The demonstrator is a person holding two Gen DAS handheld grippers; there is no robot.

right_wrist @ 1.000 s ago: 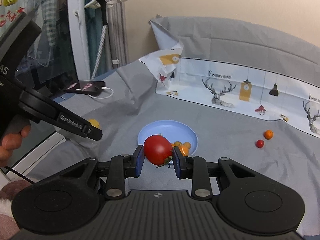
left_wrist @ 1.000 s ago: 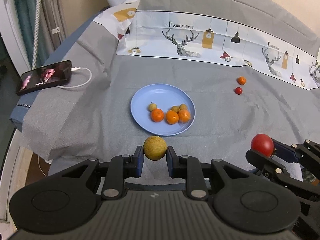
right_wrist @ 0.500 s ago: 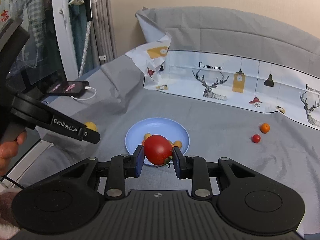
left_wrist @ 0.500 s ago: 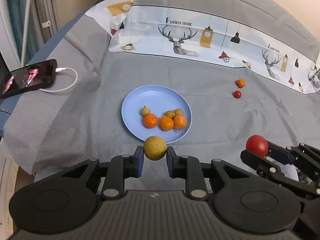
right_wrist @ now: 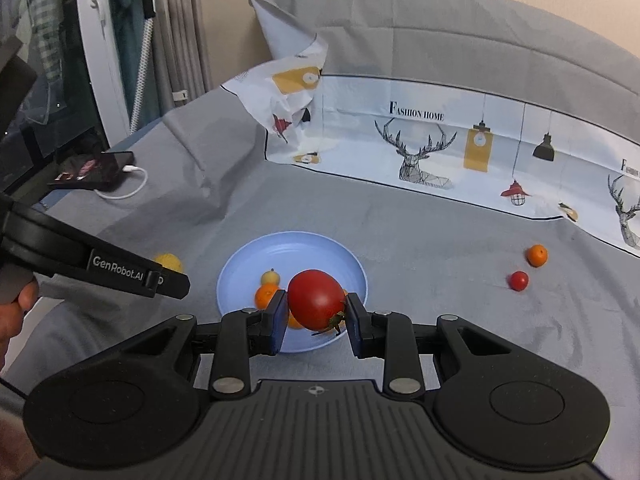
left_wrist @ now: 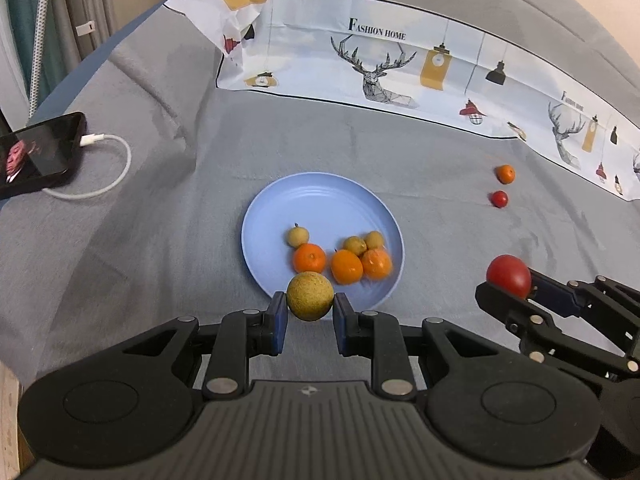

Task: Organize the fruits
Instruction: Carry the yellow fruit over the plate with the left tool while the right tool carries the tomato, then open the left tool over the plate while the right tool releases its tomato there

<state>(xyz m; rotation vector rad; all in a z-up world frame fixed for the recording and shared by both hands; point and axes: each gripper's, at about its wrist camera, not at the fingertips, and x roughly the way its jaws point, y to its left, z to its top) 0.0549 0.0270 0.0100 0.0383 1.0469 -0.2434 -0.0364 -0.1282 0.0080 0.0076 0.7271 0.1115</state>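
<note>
My left gripper (left_wrist: 310,318) is shut on a round yellow fruit (left_wrist: 309,296), held over the near rim of the blue plate (left_wrist: 320,204). On the plate lie several small oranges (left_wrist: 309,258) and pale yellow fruits (left_wrist: 298,237). My right gripper (right_wrist: 316,322) is shut on a big red tomato (right_wrist: 316,299), in front of the same plate (right_wrist: 292,252); in the left wrist view that tomato (left_wrist: 509,275) shows at the right. A small orange (left_wrist: 505,173) and a cherry tomato (left_wrist: 499,199) lie on the grey cloth to the right.
A phone (left_wrist: 38,154) with a white charging cable (left_wrist: 108,172) lies at the left edge of the grey cloth. A printed white sheet (left_wrist: 400,60) lines the back. A hand (right_wrist: 14,312) holds the left gripper's handle. Curtains hang at the far left.
Both grippers have moved forward and a little down toward the plate, each keeping its fruit. The plate and its fruits now sit closer in both views.
</note>
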